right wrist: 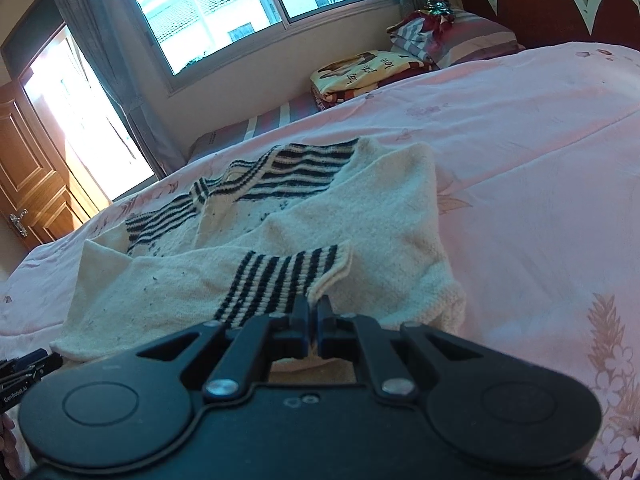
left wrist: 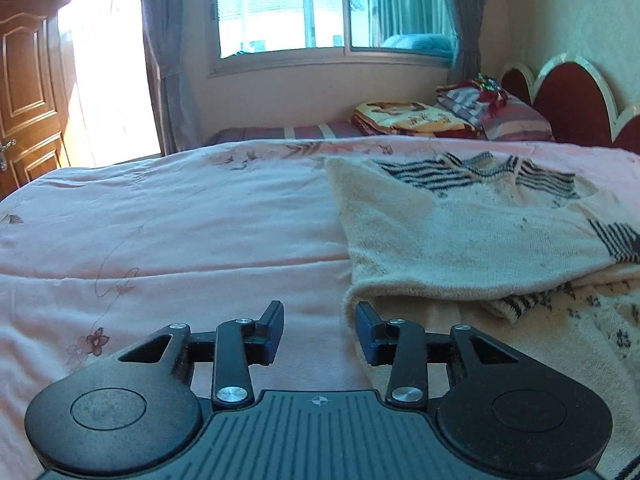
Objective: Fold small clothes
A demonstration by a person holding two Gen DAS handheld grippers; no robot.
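A cream knitted sweater (left wrist: 472, 236) with black-striped collar and cuffs lies partly folded on the pink bedspread (left wrist: 180, 232). In the left wrist view my left gripper (left wrist: 320, 312) is open just left of the sweater's folded near edge, with only bedspread between its fingers. In the right wrist view the same sweater (right wrist: 360, 216) lies ahead, one sleeve folded across it. My right gripper (right wrist: 314, 304) is shut on the cream edge of the striped cuff (right wrist: 280, 280) of that sleeve.
Folded blankets (left wrist: 416, 120) and a striped pillow (left wrist: 516, 120) lie at the head of the bed by the red headboard (left wrist: 568, 100). A window (left wrist: 320, 8) with grey curtains and a wooden door (left wrist: 28, 92) stand beyond. The left gripper's body (right wrist: 24, 368) shows at the lower left.
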